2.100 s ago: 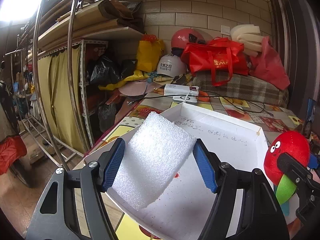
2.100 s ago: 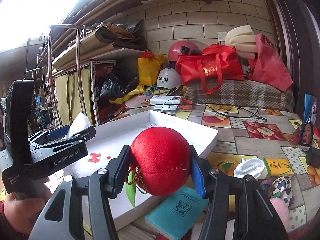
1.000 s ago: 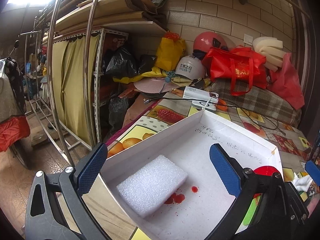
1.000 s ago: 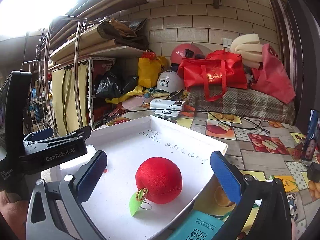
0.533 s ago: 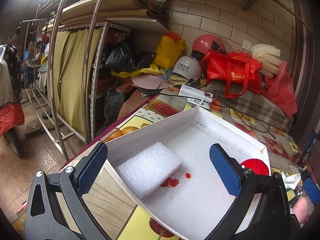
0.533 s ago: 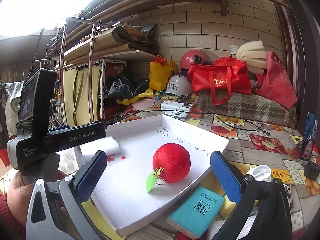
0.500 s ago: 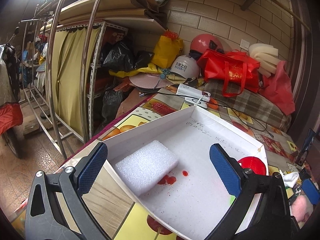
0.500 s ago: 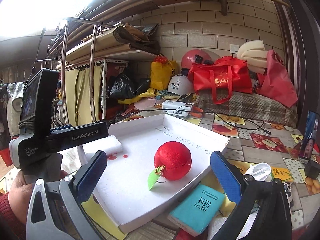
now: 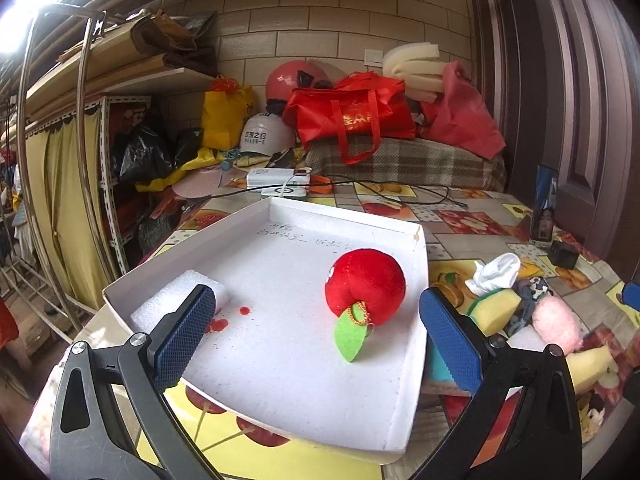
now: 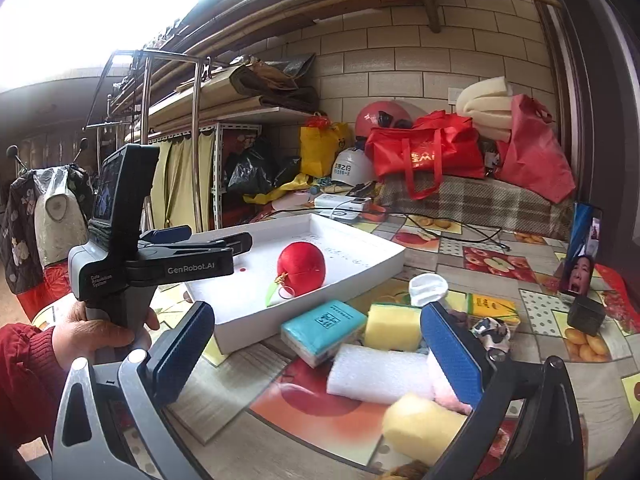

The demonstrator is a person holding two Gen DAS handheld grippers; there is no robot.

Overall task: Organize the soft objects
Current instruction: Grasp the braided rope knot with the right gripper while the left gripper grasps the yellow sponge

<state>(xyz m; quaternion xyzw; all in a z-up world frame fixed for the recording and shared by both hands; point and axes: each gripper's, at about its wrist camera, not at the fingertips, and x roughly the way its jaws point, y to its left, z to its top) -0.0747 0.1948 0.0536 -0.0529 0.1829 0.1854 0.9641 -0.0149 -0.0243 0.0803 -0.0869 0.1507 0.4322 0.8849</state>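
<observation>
A white tray [image 9: 360, 218] holds a red plush apple [image 9: 364, 282] with a green leaf and a white foam block [image 9: 176, 306] at its near left corner. My left gripper [image 9: 316, 338] is open and empty, just in front of the tray. My right gripper [image 10: 316, 354] is open and empty, held back over a pile of soft things: a teal sponge [image 10: 324, 330], a yellow sponge [image 10: 394, 326], a white foam block [image 10: 380, 374] and a yellow foam piece [image 10: 424, 426]. The tray [image 10: 360, 264] and apple [image 10: 301, 268] lie ahead of it, left.
A white sock [image 9: 496, 276], a patterned cloth [image 9: 528, 292] and a pink fluffy thing [image 9: 556, 322] lie right of the tray. A phone [image 10: 584, 256] stands at the right table edge. Bags, helmets and a power strip [image 9: 278, 180] crowd the back. Metal shelving [image 9: 108, 184] stands left.
Both grippers let go of their loads into the tray and drew back. The left one has swung right; the right one has pulled back over the soft pile.
</observation>
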